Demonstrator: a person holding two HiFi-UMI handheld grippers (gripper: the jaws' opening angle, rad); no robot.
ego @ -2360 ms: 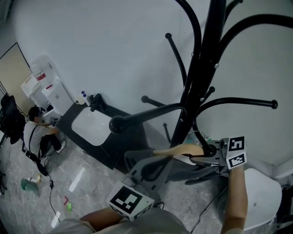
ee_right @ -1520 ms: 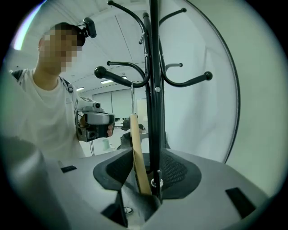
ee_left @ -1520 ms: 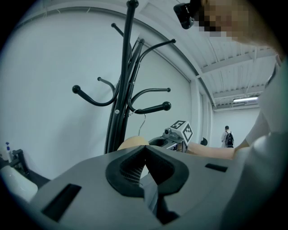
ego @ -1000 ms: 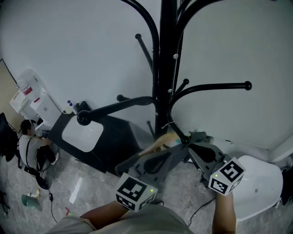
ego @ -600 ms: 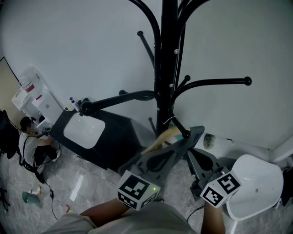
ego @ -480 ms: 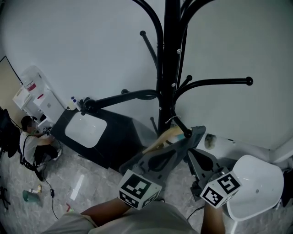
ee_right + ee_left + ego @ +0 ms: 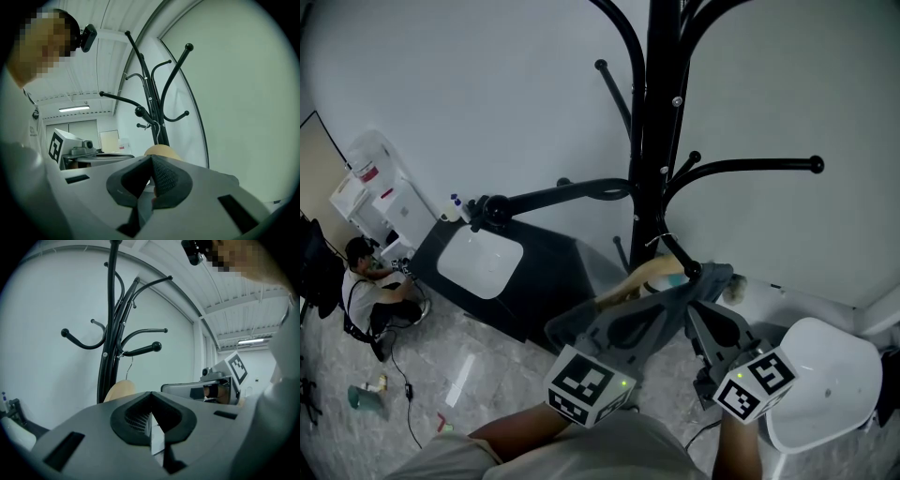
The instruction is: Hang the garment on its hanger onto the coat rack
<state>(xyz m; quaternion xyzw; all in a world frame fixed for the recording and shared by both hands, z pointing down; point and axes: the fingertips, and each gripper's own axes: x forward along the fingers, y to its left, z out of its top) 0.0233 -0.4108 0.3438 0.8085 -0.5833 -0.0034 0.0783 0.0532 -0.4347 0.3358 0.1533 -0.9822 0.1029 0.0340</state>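
The black coat rack point(image 7: 661, 112) stands ahead. A wooden hanger point(image 7: 639, 277) hangs by its wire hook from a short low peg point(image 7: 677, 255). Pale cloth of the garment point(image 7: 733, 286) shows past its right end. My left gripper point(image 7: 694, 284) reaches under the hanger. In the left gripper view it point(image 7: 151, 416) is shut with a pale strip of cloth between its pads and the hanger point(image 7: 119, 389) just beyond. My right gripper point(image 7: 698, 309) lies close beside it, jaws shut point(image 7: 151, 180). Whether it pinches cloth I cannot tell. The hanger point(image 7: 161, 151) rises just past its tips.
Long rack arms stick out left point(image 7: 553, 197) and right point(image 7: 750, 167). A black cabinet with a white basin point(image 7: 483, 262) stands at the rack's left. A white chair point(image 7: 825, 384) is at lower right. A person point(image 7: 370, 281) sits far left by a water dispenser point(image 7: 389, 187).
My right gripper has left the hanger's hook at the peg, drawn back beside the left one, rolled and shut. The hanger stays on the peg. The left gripper has kept still.
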